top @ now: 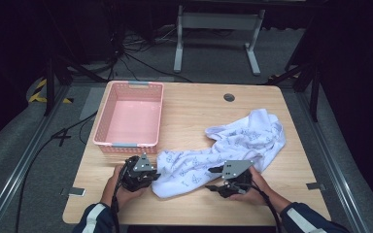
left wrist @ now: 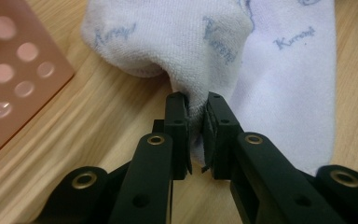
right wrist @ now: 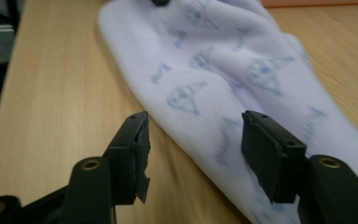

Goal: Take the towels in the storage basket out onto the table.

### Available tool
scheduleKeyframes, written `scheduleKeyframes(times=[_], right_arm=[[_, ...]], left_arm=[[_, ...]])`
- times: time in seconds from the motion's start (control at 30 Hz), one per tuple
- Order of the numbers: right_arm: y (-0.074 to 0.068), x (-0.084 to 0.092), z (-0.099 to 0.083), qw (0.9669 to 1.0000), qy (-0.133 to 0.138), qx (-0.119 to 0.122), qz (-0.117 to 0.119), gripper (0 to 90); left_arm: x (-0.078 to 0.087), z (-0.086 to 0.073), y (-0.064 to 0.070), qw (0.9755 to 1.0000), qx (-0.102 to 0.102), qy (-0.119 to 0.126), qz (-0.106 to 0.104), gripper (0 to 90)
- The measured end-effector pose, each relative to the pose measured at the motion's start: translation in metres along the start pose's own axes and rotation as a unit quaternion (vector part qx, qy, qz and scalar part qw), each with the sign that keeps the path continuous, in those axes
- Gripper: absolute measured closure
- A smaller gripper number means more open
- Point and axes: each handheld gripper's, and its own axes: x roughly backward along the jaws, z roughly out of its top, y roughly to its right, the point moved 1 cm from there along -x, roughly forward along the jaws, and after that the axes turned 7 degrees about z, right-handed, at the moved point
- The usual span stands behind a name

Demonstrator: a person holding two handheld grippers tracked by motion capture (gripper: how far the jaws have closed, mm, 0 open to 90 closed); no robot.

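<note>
A white towel (top: 233, 145) printed with pale blue figures lies crumpled across the wooden table (top: 194, 104), from the front centre to the right. My left gripper (top: 155, 175) sits at the towel's front left end. In the left gripper view the left gripper (left wrist: 196, 116) is shut on a pinched fold of the towel (left wrist: 177, 37). My right gripper (top: 212, 178) lies at the towel's front edge, pointing left. The right gripper view has the right gripper (right wrist: 193, 140) open, and the towel's (right wrist: 214, 70) edge runs between the jaws without touching the pads.
An empty pink perforated basket (top: 126, 148) stands at the table's back left, just beyond the left gripper; its wall (left wrist: 14, 70) is close by in the left gripper view. A round cable hole (top: 229, 97) is at the back centre. Both hands are near the table's front edge.
</note>
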Motion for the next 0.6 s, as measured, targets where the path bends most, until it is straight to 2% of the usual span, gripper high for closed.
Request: scheduleKeyframes(times=[0.07,0.17,0.2,0.33,0.4,0.47,0.5,0.6], right_arm=[[-0.006,-0.011,0.007,0.9997,-0.007,0.022,0.006,44.9],[-0.012,-0.024,0.012,0.9987,-0.011,0.041,0.027,46.6],[-0.015,-0.029,0.014,0.9978,-0.024,0.055,0.029,47.1],[-0.017,-0.043,0.016,0.9964,-0.039,0.067,0.036,54.6],[-0.018,-0.048,0.017,0.9961,-0.046,0.070,0.028,62.8],[-0.015,-0.048,0.018,0.9963,-0.051,0.069,0.013,77.1],[-0.014,-0.047,0.018,0.9960,-0.051,0.072,0.014,84.4],[-0.013,-0.034,0.023,0.9970,-0.036,0.066,0.020,87.9]], left_arm=[[-0.004,-0.001,0.000,1.0000,0.002,0.001,-0.003,81.1],[-0.007,-0.005,0.000,1.0000,0.000,-0.002,-0.005,83.7],[-0.007,-0.005,-0.001,1.0000,0.003,-0.002,-0.005,84.8],[-0.005,-0.006,-0.004,0.9998,0.018,-0.002,0.002,86.0],[-0.002,-0.005,-0.005,0.9998,0.018,0.006,0.008,86.3],[0.004,-0.002,-0.004,0.9994,0.018,0.023,0.017,86.4],[0.007,-0.001,-0.004,0.9993,0.017,0.027,0.021,86.5],[0.017,0.004,-0.004,0.9977,0.017,0.048,0.044,86.5]])
